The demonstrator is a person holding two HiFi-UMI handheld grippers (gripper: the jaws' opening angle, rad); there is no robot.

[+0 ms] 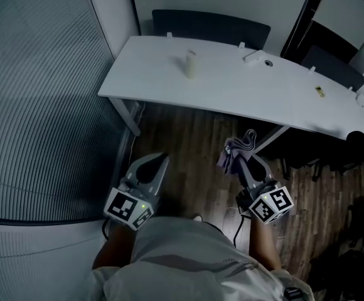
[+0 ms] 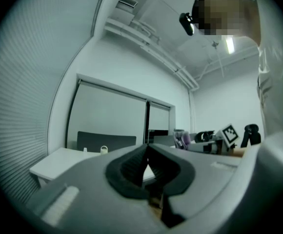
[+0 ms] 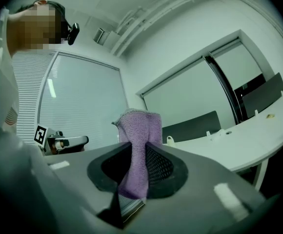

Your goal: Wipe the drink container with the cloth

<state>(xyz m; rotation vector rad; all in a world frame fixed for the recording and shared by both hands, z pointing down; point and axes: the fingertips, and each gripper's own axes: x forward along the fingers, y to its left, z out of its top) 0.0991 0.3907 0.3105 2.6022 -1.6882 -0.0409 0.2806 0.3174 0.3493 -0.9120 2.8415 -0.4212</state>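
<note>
Dark wood floor (image 1: 188,149) lies between the person and a long white table (image 1: 245,93), with blinds (image 1: 37,105) at the left. The step in hand looks like the approach, since nothing touches the container yet. The left tongs (image 1: 161,159) have their jaws pressed together with nothing between them. To do the step well, they would have to open before reaching the table so they can steady the container (image 1: 191,64). It looks light and narrow, and a one-sided rub could tip it. The right tongs (image 1: 240,162) are clamped on the purple cloth (image 1: 237,148), which sticks up past the jaw tips in a bunched tuft. That free end should meet the container's side, not the hard jaws. The container stands upright near the table's left end, well apart from both tongs, ahead of them across the floor. Seen from above, it sits between the lines of the two tongs, slightly nearer the left one, so both need to go forward and a little inward.
</note>
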